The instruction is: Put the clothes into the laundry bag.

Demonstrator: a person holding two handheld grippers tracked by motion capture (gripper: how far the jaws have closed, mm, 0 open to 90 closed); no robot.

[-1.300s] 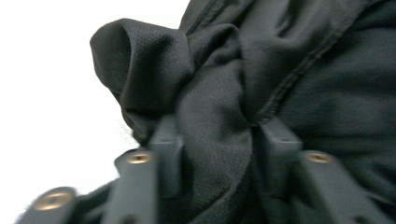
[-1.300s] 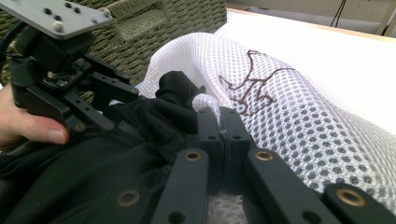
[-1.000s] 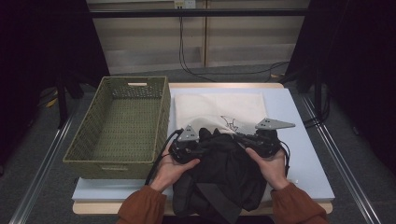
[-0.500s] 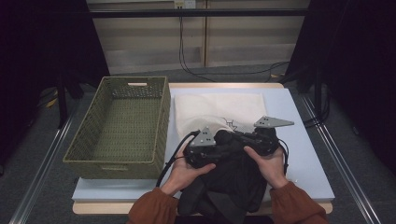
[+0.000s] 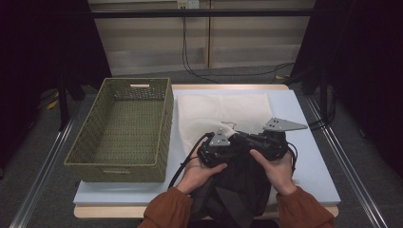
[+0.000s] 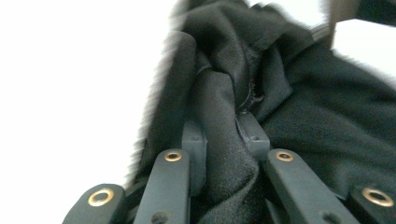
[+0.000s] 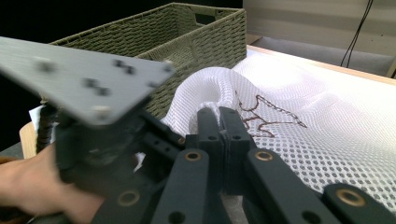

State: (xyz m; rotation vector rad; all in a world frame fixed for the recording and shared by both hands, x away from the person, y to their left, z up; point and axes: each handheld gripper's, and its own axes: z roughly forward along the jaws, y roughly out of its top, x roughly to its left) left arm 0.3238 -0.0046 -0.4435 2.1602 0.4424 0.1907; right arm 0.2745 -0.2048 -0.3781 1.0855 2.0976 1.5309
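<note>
A black garment [image 5: 237,190] lies bunched at the table's front edge, under both hands. My left gripper [image 5: 211,153] is shut on a fold of it. In the left gripper view the black garment [image 6: 327,121] fills the gap between the left gripper's [image 6: 224,130] pads, and the jaws have just been closing on it. A white mesh bag [image 5: 218,111] with a brown drawstring lies behind the garment. My right gripper [image 7: 219,116] is shut on a raised edge of the mesh bag [image 7: 327,121]. In the high view the right gripper [image 5: 266,145] sits close beside the left one.
A green woven basket [image 5: 121,161] stands empty on the table's left side, its wall close to the mesh bag [image 7: 140,37]. The pale blue table top [image 5: 313,161] shows bare at the right. Cables trail on the floor beyond the far edge.
My left hand has moved right with the black garment, up against the right gripper. The right hand has lifted slightly, raising the mesh edge.
</note>
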